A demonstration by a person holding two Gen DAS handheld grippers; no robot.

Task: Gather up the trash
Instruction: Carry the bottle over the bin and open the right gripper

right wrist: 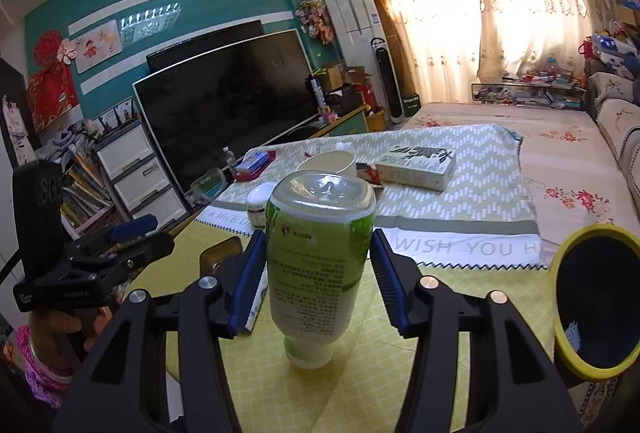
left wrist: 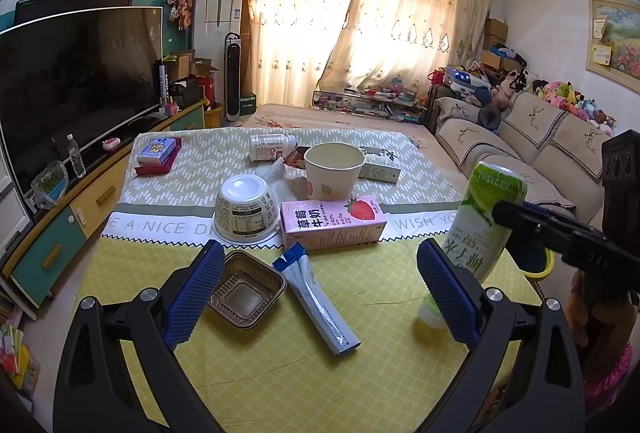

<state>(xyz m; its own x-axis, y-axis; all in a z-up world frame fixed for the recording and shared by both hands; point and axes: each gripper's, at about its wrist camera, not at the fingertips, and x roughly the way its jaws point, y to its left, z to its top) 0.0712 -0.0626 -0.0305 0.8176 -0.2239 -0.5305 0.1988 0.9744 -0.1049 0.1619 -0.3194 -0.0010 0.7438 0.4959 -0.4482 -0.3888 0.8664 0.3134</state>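
A green-and-white plastic bottle [right wrist: 316, 265] hangs upside down, cap toward the yellow tablecloth, with my right gripper [right wrist: 318, 269] shut on its body. In the left wrist view the same bottle [left wrist: 476, 225] tilts at the right, and the right gripper [left wrist: 498, 213] crosses it. My left gripper [left wrist: 320, 297] stands open low over the table, holding nothing. Between its fingers lie a brown foil tray [left wrist: 246, 291] and a blue-white sachet [left wrist: 316, 305]. Beyond them are a pink strawberry milk carton [left wrist: 334, 223], an upturned white bowl [left wrist: 246, 211] and a paper cup [left wrist: 334, 171].
A yellow-rimmed dark bin [right wrist: 596, 305] stands at the table's right edge. Further back lie a white bottle [left wrist: 270, 147], a flat box [right wrist: 416, 163] and a blue pack on a red box [left wrist: 158, 153]. A TV cabinet runs along the left, a sofa along the right.
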